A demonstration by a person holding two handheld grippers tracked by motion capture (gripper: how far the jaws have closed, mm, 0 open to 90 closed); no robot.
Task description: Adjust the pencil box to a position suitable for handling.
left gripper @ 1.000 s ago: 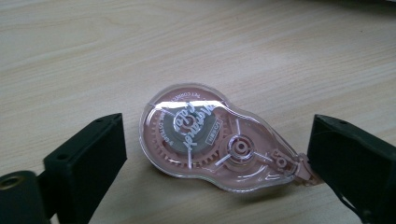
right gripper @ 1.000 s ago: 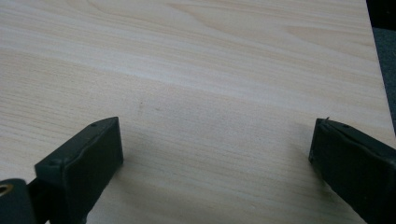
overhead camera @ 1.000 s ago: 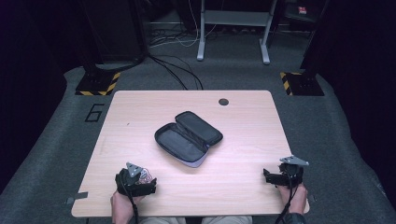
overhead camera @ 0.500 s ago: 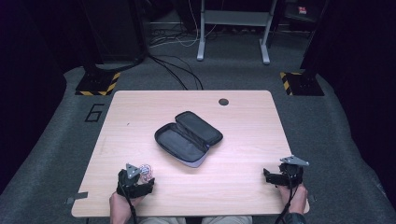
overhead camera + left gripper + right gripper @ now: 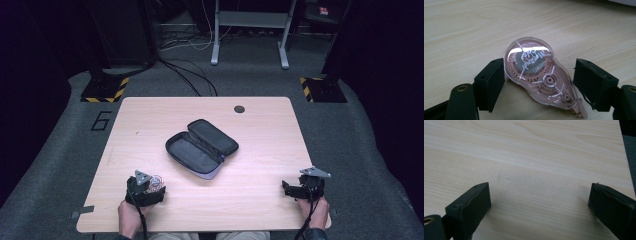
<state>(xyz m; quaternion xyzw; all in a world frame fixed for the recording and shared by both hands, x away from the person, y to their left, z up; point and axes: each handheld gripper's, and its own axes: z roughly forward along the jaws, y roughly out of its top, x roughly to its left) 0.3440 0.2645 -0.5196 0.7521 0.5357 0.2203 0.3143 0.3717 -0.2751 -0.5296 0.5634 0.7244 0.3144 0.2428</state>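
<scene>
Left gripper [image 5: 537, 82] low over wooden table [image 5: 260, 145], jaws apart, not clamped. Pink correction tape dispenser [image 5: 540, 77] flat on table between jaws (clear shell, gears visible inside), round end touching one jaw's inner face, gap beside other jaw, narrow tip pointing back toward camera. Same dispenser [image 5: 154, 181] seen from high view just ahead of left gripper [image 5: 150, 187]. Right gripper [image 5: 539, 202] near table's right edge, jaws wide apart, bare wood between. Open dark pencil case [image 5: 201, 148] mid-table, well ahead of both grippers.
</scene>
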